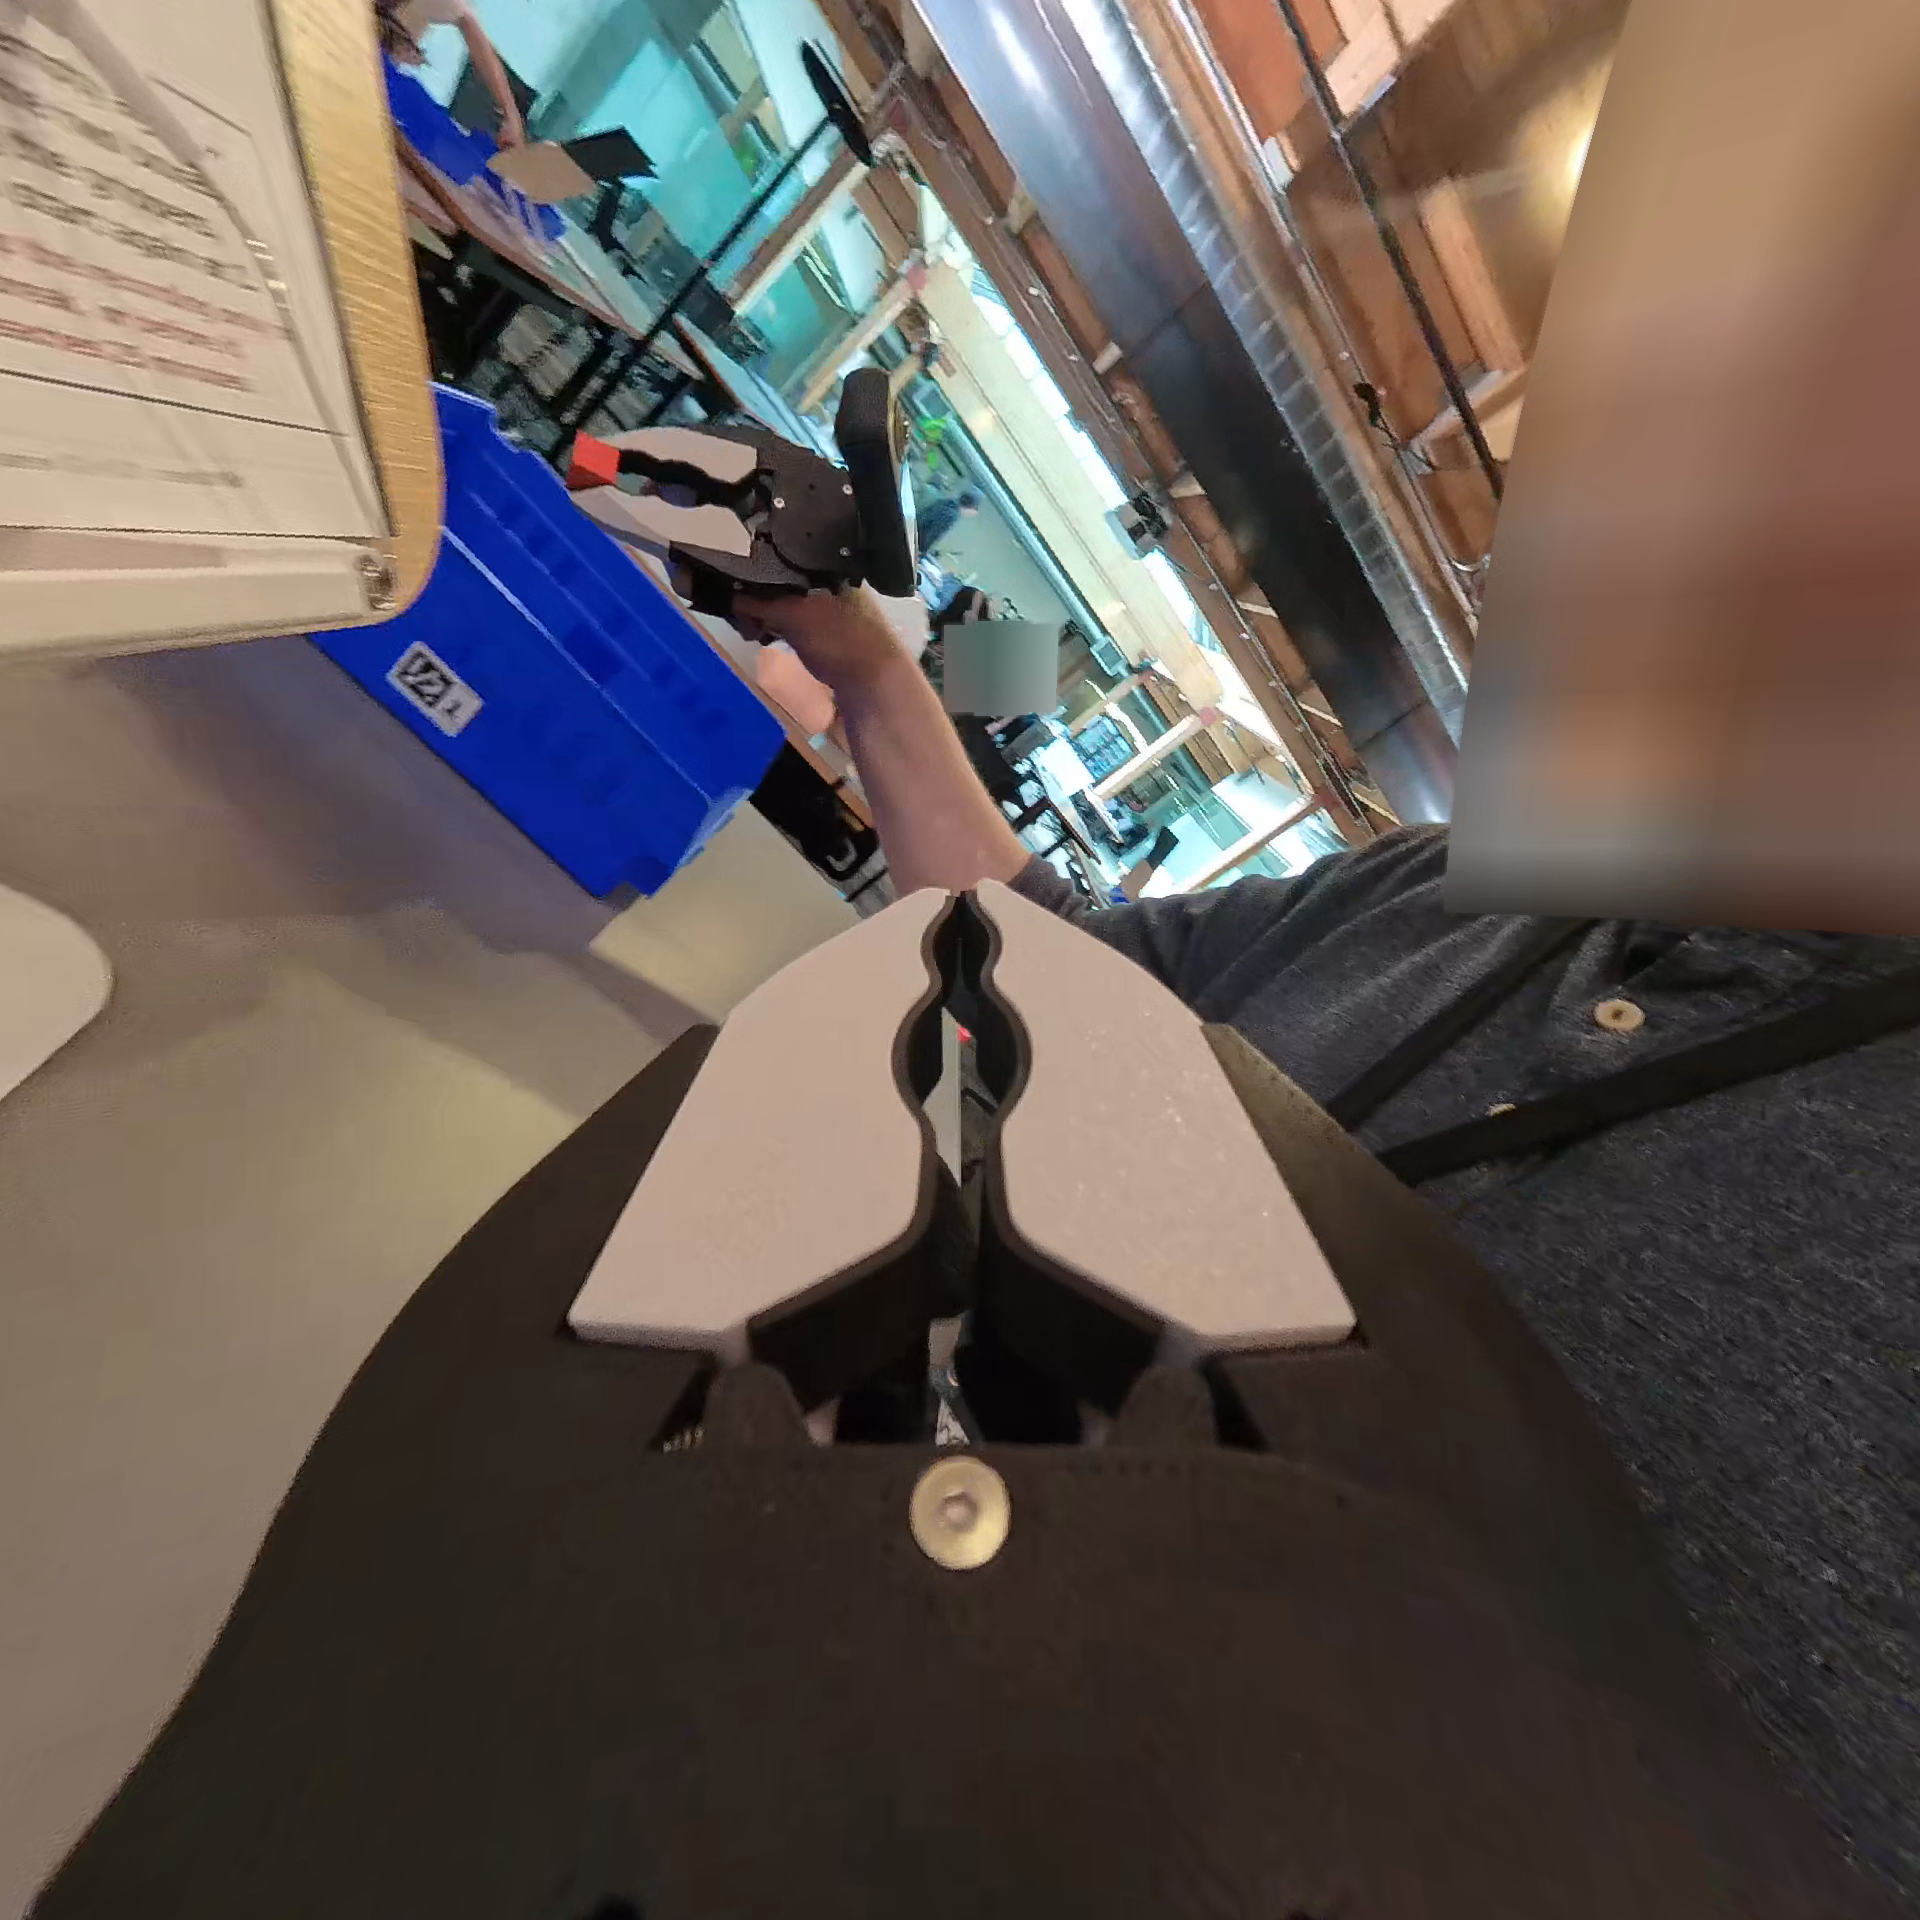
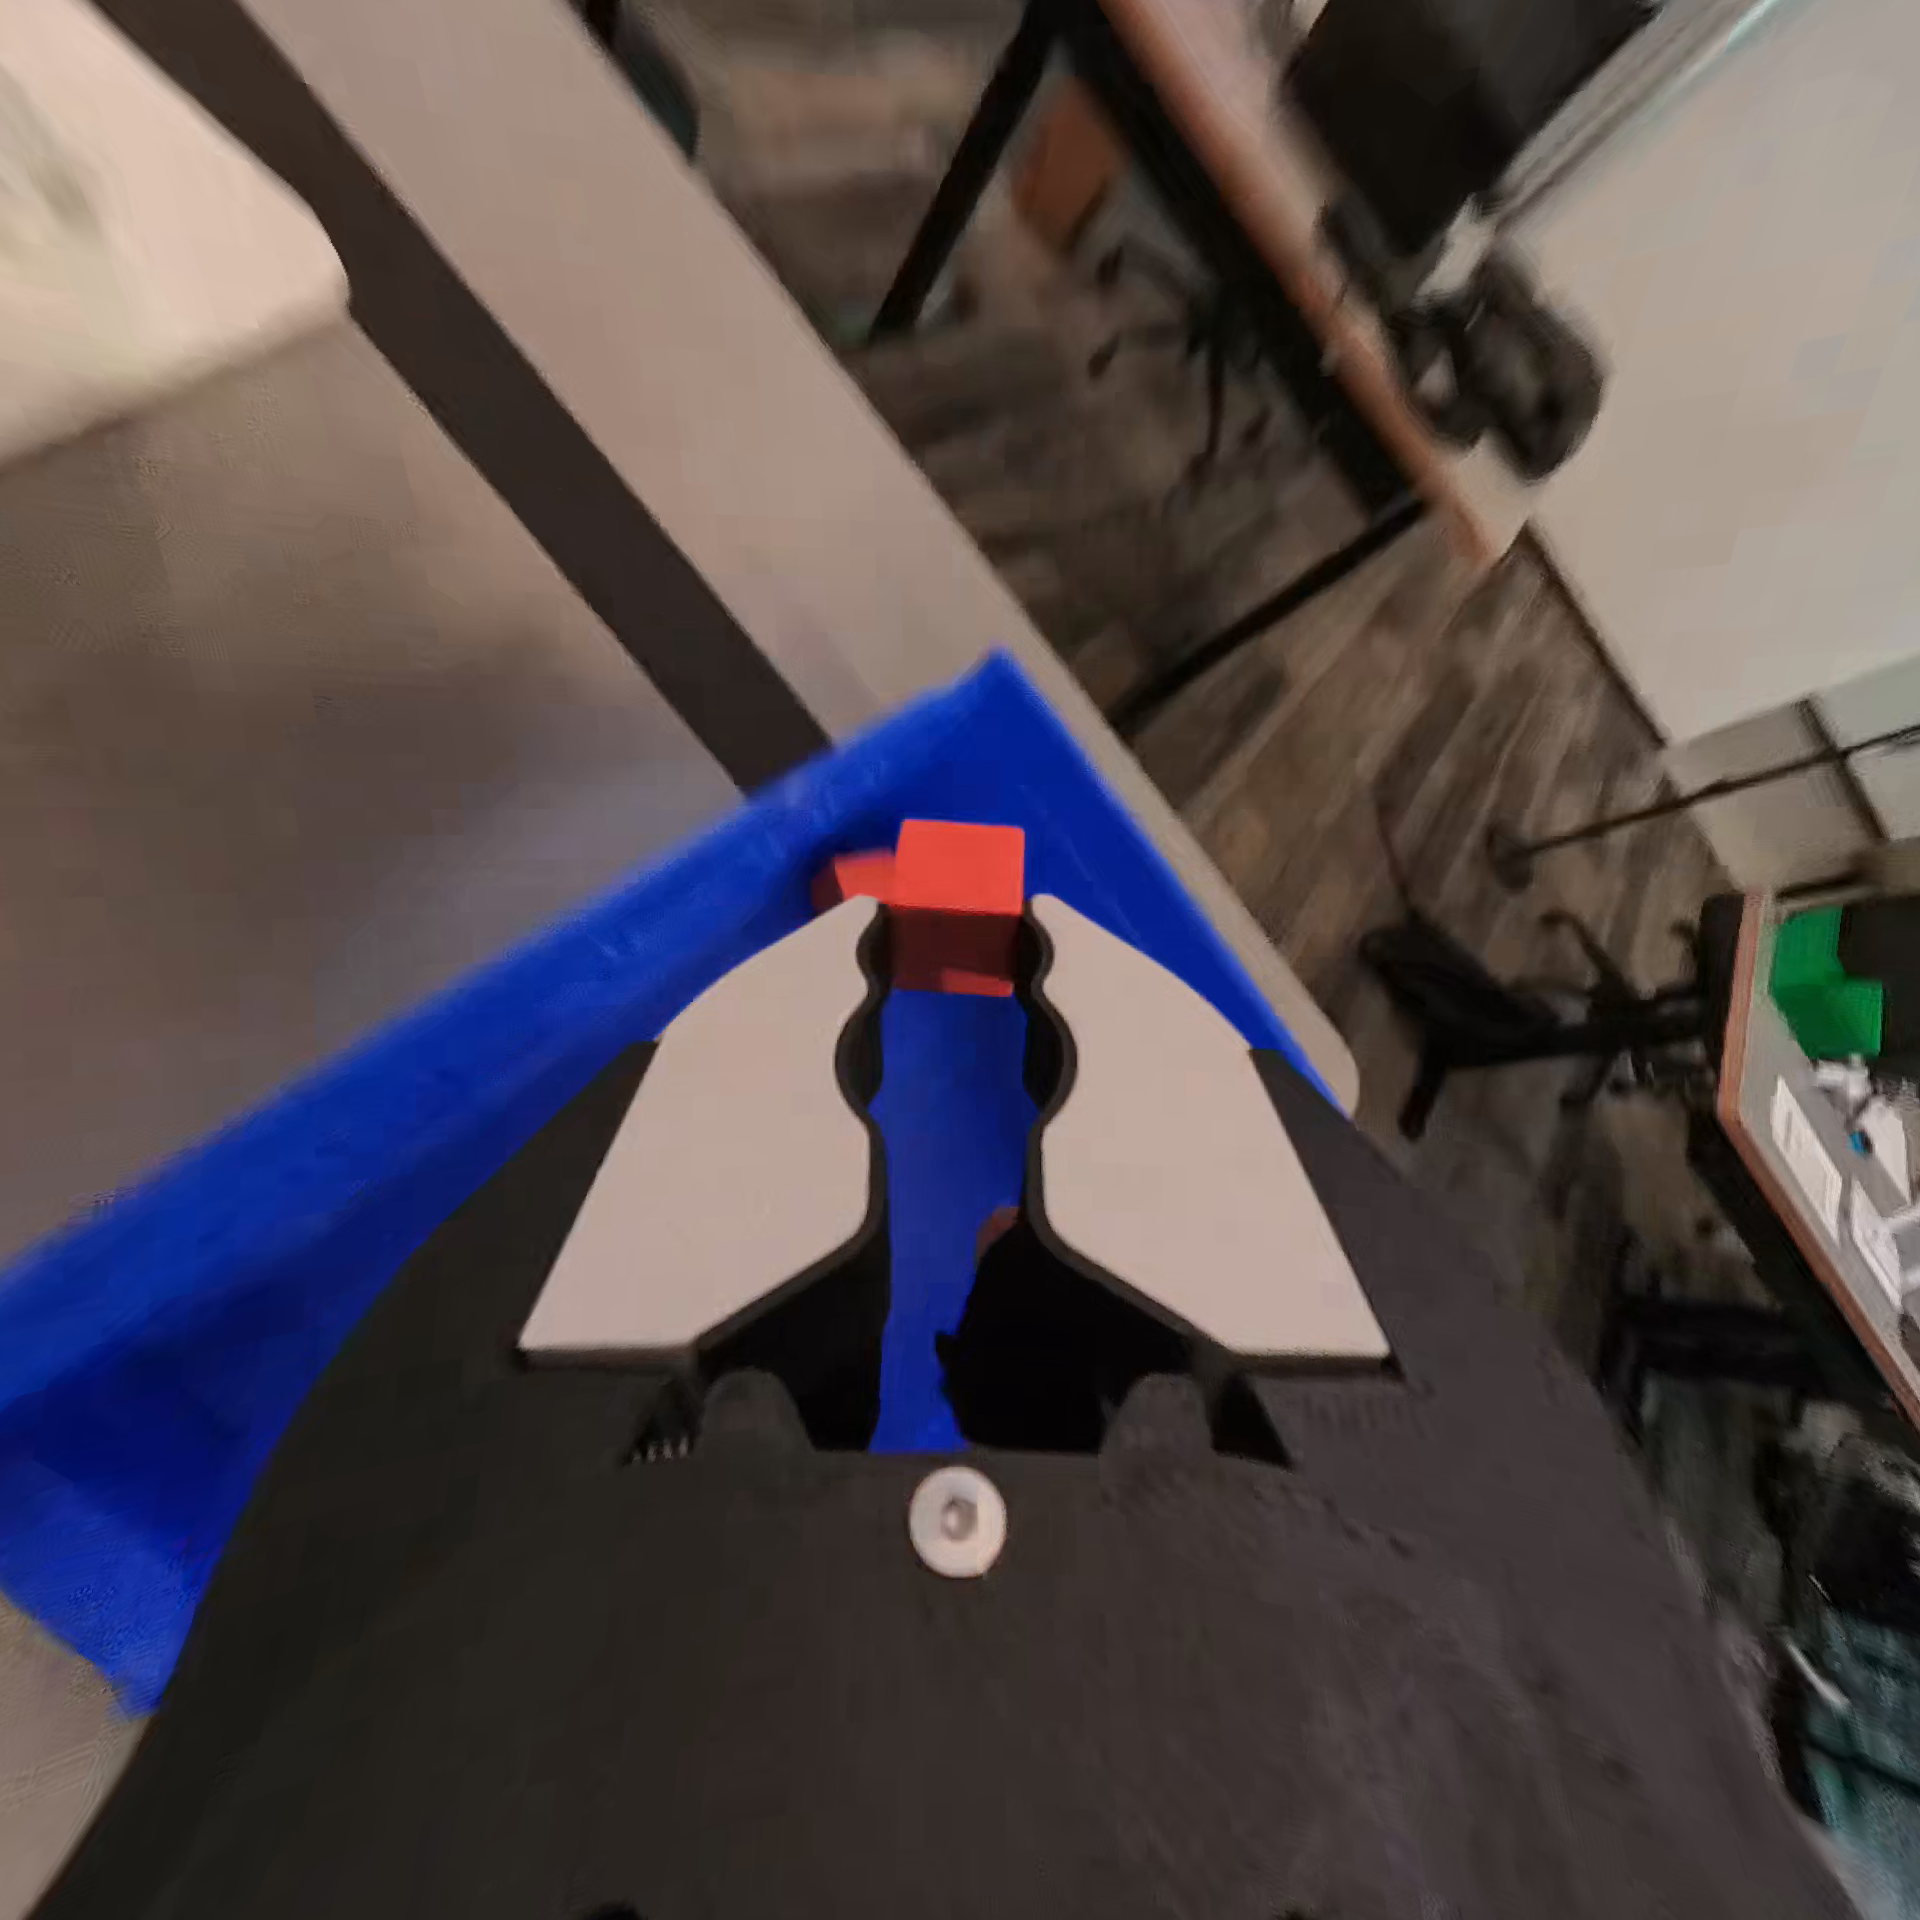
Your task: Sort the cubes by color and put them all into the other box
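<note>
R gripper (image 2: pixel 954 909) fingers pinch red cube (image 2: pixel 958 871) at frame centre, over blue box (image 2: pixel 623 977) corner. Looks light, rigid, flat-sided: grip opposite faces. L gripper (image 1: pixel 964 896) fingers pressed together, probably nothing between them.

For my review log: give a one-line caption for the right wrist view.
Right gripper holds a red cube at its fingertips over the corner of a blue box, another red cube just behind.
</note>
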{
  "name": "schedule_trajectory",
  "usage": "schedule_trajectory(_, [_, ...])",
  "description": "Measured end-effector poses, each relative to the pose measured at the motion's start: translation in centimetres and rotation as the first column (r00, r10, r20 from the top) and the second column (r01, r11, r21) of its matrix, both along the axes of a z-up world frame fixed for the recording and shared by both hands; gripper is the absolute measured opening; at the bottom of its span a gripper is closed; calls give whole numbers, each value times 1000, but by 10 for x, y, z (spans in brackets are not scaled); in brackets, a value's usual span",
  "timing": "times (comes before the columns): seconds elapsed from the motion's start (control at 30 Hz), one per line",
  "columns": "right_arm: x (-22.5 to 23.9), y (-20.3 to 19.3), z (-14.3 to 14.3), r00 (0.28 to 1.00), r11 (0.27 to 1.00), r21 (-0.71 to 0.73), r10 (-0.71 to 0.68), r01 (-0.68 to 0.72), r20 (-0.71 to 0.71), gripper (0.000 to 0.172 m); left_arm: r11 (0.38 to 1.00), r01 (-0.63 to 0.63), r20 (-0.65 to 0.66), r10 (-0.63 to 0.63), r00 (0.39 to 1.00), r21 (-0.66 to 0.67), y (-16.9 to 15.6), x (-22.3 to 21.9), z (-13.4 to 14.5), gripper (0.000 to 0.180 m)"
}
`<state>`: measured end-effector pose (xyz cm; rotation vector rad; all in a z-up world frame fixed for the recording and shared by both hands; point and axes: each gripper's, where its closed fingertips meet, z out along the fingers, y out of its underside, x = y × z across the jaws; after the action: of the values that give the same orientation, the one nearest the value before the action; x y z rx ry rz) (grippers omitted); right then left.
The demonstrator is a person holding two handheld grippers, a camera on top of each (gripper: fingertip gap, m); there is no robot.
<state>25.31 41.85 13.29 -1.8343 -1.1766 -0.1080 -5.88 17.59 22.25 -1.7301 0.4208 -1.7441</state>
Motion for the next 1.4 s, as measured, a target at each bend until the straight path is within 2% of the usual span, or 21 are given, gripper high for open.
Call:
schedule_trajectory(0.07, [20, 22, -29, 996, 999, -41, -24, 28, 92, 23, 999, -42, -18, 42, 999, -20, 6, -4, -5, 0])
schedule_trajectory(0.13, [21, 30, -64, 995, 982, -189, 10, 8, 96, 23, 998, -56, -19, 56, 998, -25, 7, -8, -6, 0])
schedule_trajectory(0.27, [24, 42, -121, 974, 934, -357, 77, 5, 215, 24, 996, -85, -65, 84, 994, -25, 8, -14, -11, 0])
schedule_trajectory(0.4, [17, 43, -151, 955, 872, -489, 153, -10, 253, 23, 993, -111, -79, 107, 991, -48, 8, -22, -17, 0])
schedule_trajectory(0.57, [11, 56, -158, 944, 846, -533, 163, 16, 287, 23, 990, -129, -82, 123, 989, -63, 8, -30, -22, 0])
schedule_trajectory(0.6, [10, 59, -157, 943, 847, -530, 154, 27, 294, 27, 990, -127, -82, 121, 989, -66, 7, -31, -22, 0])
schedule_trajectory(0.63, [10, 59, -156, 942, 842, -538, 153, 33, 297, 38, 990, -125, -81, 120, 989, -65, 7, -31, -22, 0])
schedule_trajectory(0.7, [11, 59, -150, 944, 849, -526, 136, 45, 301, 44, 991, -125, -88, 119, 989, -56, 7, -33, -22, 0])
schedule_trajectory(0.87, [12, 49, -107, 962, 912, -406, 59, 57, 267, 40, 985, -170, -129, 163, 978, -41, 8, -54, -27, 0])
schedule_trajectory(0.97, [-1, 24, -75, 972, 945, -327, 57, 21, 227, 34, 970, -244, -160, 237, 958, -26, 12, -83, -31, 0])
schedule_trajectory(1.07, [-6, 1, -43, 969, 981, -186, -8, 55, 247, 29, 940, -340, -219, 335, 917, 11, 16, -123, -35, 0])
schedule_trajectory(1.13, [-22, -21, -27, 985, 985, -164, -22, 51, 172, 28, 906, -419, -284, 416, 864, 51, 19, -156, -38, 0])
schedule_trajectory(1.23, [-47, -53, -8, 996, 991, -131, -11, 23, 92, 24, 847, -515, -416, 518, 748, 129, 22, -210, -46, 0])
schedule_trajectory(1.33, [-76, -78, 3, 1000, 992, -123, 13, -10, 23, 20, 821, -533, -520, 552, 652, 204, 23, -255, -56, 3])
schedule_trajectory(1.4, [-93, -93, 5, 999, 992, -122, 34, -31, 22, 19, 806, -535, -616, 560, 553, 252, 29, -287, -71, 13])
